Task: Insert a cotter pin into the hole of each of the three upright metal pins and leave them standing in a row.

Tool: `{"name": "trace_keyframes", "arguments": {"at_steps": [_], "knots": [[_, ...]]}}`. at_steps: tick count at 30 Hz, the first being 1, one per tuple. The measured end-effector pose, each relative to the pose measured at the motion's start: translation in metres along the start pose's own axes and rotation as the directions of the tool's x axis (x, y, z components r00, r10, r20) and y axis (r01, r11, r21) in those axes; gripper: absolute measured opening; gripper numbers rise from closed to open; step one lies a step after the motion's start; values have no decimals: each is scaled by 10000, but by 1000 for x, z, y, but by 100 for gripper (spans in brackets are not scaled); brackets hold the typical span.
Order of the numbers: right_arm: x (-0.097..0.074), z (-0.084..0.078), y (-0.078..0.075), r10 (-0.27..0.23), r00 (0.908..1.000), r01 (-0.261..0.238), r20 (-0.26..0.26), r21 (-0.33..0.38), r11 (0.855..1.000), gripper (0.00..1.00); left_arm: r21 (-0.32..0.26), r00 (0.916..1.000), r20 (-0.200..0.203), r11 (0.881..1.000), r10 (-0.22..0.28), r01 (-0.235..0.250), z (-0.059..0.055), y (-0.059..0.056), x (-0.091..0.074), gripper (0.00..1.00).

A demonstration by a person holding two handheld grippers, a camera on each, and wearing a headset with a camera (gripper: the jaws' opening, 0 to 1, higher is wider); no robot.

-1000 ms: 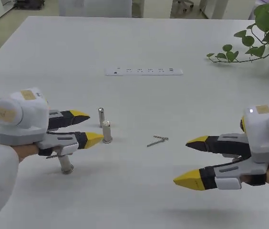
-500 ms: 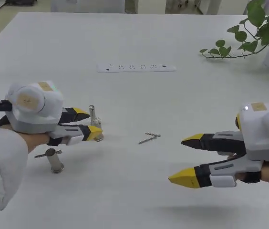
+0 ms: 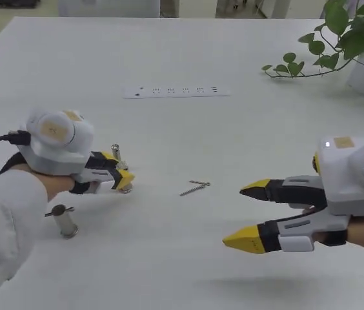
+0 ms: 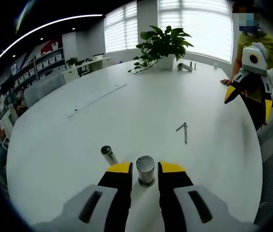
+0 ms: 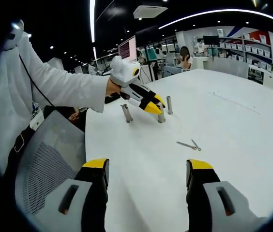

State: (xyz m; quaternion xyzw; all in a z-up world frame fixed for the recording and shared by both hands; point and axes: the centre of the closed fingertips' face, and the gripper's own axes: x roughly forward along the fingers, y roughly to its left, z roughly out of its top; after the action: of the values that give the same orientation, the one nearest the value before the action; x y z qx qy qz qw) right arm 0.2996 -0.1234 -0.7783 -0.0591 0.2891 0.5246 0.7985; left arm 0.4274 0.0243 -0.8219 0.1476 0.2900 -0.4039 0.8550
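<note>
Right gripper [image 3: 235, 214] nearest, jaws wide apart above the table [image 3: 169, 258]; then cottered pin [image 3: 64, 223] upright; left gripper [image 4: 145, 166] jaws narrowly apart straddling middle pin [image 4: 145, 175], sliver of gap each side; third pin [image 4: 108, 154] just beyond; loose cotter pins [image 3: 195, 187] mid-table.

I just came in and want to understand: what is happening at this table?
A person works at a white table with a gripper in each hand. The left gripper has its jaws on either side of one upright metal pin; whether it already clamps it, I cannot tell. The right gripper hovers open and empty; two loose cotter pins lie between the grippers. Another pin already carries a cotter pin; a third pin stands bare.
</note>
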Motion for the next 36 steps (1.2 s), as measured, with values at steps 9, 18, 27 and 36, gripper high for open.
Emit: {"name": "trace_keyframes", "arguments": {"at_steps": [9,18,27,36], "knots": [[-3,-4,-2,-73,10000,73,-37,57,10000,67,-508,10000,-40,9987,-7,5,1,-2,0,12],[-3,-2,-1,-47,10000,47,16,41,10000,66,-573,9999,-139,9984,27,-35,1,-13,-1,11],[-5,-2,0,-43,10000,43,2,27,10000,66,-753,9999,2,9971,136,-136,4,-23,-9,10],[-2,-1,4,50,10000,-50,32,-55,10000,66,-900,9999,108,9959,135,-125,9,-49,-26,10]]}}
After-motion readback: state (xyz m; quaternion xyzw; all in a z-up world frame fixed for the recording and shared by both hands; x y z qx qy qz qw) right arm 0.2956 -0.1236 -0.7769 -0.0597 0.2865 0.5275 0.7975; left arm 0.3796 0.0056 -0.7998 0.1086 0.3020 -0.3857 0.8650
